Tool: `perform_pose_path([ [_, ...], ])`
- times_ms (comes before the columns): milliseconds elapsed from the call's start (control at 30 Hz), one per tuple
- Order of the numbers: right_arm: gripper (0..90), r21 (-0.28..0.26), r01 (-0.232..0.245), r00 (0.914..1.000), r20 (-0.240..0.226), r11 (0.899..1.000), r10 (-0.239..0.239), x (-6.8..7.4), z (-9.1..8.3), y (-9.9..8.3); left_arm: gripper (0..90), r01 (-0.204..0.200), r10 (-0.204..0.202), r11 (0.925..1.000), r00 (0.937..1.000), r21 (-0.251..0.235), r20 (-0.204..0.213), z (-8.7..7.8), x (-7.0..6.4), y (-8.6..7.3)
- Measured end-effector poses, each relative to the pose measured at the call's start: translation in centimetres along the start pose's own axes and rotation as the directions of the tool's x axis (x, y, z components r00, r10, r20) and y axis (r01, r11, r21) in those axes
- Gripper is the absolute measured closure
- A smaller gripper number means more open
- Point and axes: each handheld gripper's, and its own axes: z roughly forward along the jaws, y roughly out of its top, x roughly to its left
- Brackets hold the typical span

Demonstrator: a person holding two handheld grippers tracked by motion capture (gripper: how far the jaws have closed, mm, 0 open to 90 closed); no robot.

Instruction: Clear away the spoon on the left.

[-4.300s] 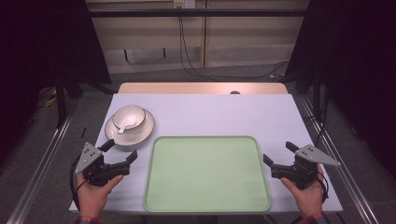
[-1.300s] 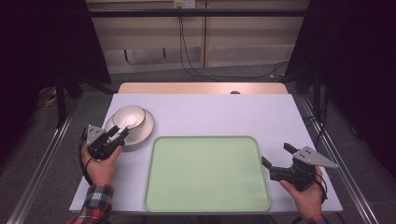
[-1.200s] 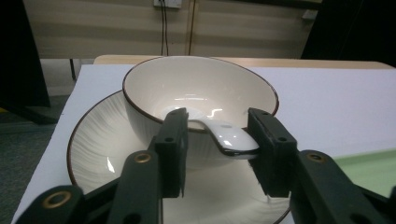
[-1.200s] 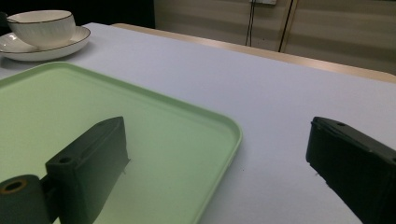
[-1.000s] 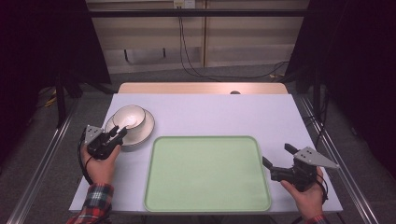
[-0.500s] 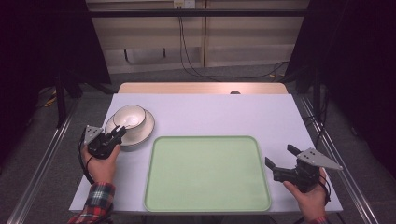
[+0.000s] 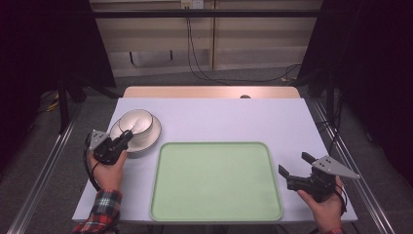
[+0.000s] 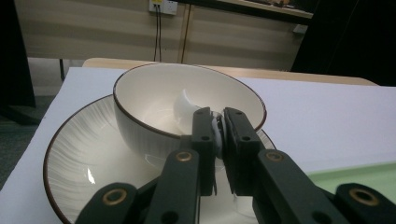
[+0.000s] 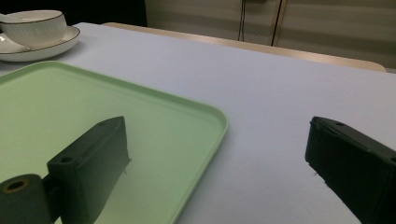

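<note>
Over the plate (image 8: 79, 163), left gripper (image 8: 217, 126) fingers pinch the bowl's (image 8: 154, 102) white spoon (image 8: 187, 105); right gripper (image 9: 215, 158) fingers spread.

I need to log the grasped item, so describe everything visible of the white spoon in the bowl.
The white spoon looks like glazed ceramic, smooth and glossy. Its curved scoop lies inside the bowl, and its handle rises over the bowl's near rim. The left gripper is shut on the handle, jaws on either side, hiding much of it. The bowl stands on a ribbed plate at the table's left, beside the green tray.
</note>
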Motion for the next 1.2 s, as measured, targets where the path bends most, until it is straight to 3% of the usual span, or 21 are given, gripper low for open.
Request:
perform_pose_path([
  [400,5.4,0.0,0.006,0.9999,-0.009,1.0,-0.006,0.0,0.1,0.0,84.5,0.014,-0.013,0.9993,0.9998,-0.035,0.017,-0.4,0.2,0.8],
  [600,5.4,0.0,0.009,0.9999,-0.005,1.0,-0.009,-0.1,0.1,0.0,84.6,0.025,-0.025,0.9994,0.9994,-0.025,0.025,-0.6,0.3,1.1],
  [667,5.4,-0.006,0.008,1.0,-0.003,1.0,-0.008,-0.1,0.1,0.1,84.6,0.036,-0.035,0.999,0.9991,-0.027,0.025,-0.5,0.3,1.3],
  [1000,5.3,-0.007,0.02,0.9995,-0.026,1.0,-0.02,0.2,0.8,0.4,84.8,0.004,-0.004,0.9999,0.9997,-0.012,0.025,0.5,-0.6,3.4],
  [1200,5.3,-0.01,0.021,0.9994,-0.028,1.0,-0.021,0.1,1.2,0.4,84.8,0.014,-0.013,0.9998,0.9997,-0.014,0.02,1.3,-0.6,4.1],
])
